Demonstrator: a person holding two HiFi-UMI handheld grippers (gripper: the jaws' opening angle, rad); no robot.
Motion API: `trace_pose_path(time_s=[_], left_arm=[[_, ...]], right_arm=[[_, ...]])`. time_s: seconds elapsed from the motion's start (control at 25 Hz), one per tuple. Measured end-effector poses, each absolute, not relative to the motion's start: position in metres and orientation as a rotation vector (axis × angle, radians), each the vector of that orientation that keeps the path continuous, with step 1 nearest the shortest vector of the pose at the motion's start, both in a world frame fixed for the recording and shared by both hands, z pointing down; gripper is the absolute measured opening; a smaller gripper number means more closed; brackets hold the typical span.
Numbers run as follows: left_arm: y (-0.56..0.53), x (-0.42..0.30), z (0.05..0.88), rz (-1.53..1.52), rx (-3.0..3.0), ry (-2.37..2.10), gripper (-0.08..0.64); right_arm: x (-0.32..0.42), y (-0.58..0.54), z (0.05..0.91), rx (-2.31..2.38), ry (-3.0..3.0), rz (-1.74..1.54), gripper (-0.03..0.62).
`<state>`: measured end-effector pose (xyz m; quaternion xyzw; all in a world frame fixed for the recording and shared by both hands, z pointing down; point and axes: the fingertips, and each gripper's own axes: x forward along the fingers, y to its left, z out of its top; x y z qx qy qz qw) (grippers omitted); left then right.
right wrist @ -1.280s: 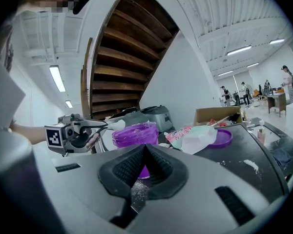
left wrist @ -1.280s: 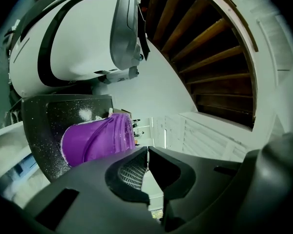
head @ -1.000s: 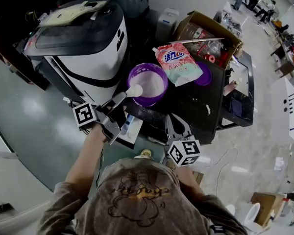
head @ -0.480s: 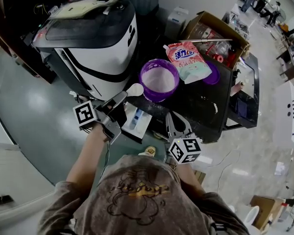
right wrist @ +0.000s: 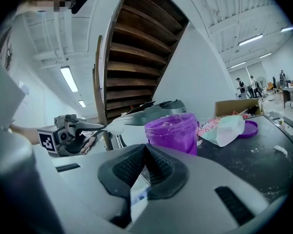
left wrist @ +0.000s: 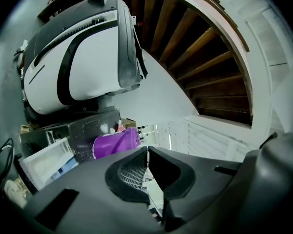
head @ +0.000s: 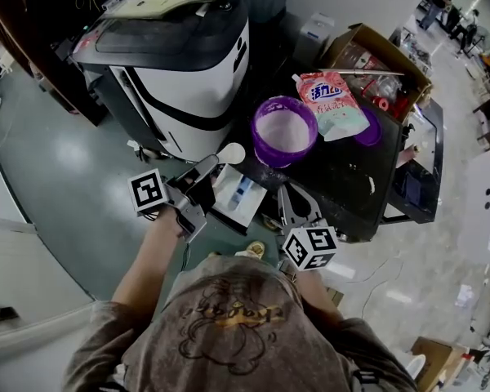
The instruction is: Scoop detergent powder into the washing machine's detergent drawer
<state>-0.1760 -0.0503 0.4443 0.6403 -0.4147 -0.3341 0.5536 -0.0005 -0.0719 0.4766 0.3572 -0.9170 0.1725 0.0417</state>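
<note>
Left tongs are gripping the thin handle of a white scoop, jaws pressing together on it; in the left gripper view the handle is showing only as a thin pale edge at the jaw line. The scoop bowl is sticking out past the jaw tips, hanging just left of the purple tub and apart from its rim, in front of the washing machine. Can't tell whether the bowl is carrying powder. The tub is standing upright and open on the black bench, holding white powder. The white detergent drawer is sitting pulled out between the two tongs, just below and right of the left tongs, with the scoop bowl sitting just beyond its far end. Right tongs are hovering just right of the drawer with jaws closing tip to tip on nothing, pointing toward the tub. A pink detergent bag is lying on the bench just beside the tub on its right, with a purple lid just beside the bag. A cardboard box is sitting behind them.
</note>
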Motion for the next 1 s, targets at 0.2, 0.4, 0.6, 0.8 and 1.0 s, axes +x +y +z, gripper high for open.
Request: trace_pose_path(time_s=[0.2, 0.4, 0.6, 0.8, 1.0], left_arm=[[-0.045, -0.183, 0.454, -0.757, 1.519, -1.028, 0.023], [-0.042, -0.183, 0.467, -0.730, 1.503, -1.047, 0.024], [-0.039, -0.184, 0.482, -0.713, 1.482, -1.059, 0.023], [-0.032, -0.187, 0.500, -0.689, 1.473, -1.076, 0.023], [-0.027, -0.189, 0.518, -0.666, 1.447, -1.103, 0.023]], right_arm=[[-0.004, -0.072, 0.478, 1.082, -2.806, 0.525, -0.006], [-0.003, -0.073, 0.482, 1.082, -2.796, 0.532, -0.006], [-0.002, -0.072, 0.483, 1.075, -2.795, 0.532, -0.006], [-0.004, -0.070, 0.486, 1.066, -2.794, 0.531, -0.006], [-0.005, -0.069, 0.490, 1.061, -2.788, 0.536, -0.006]])
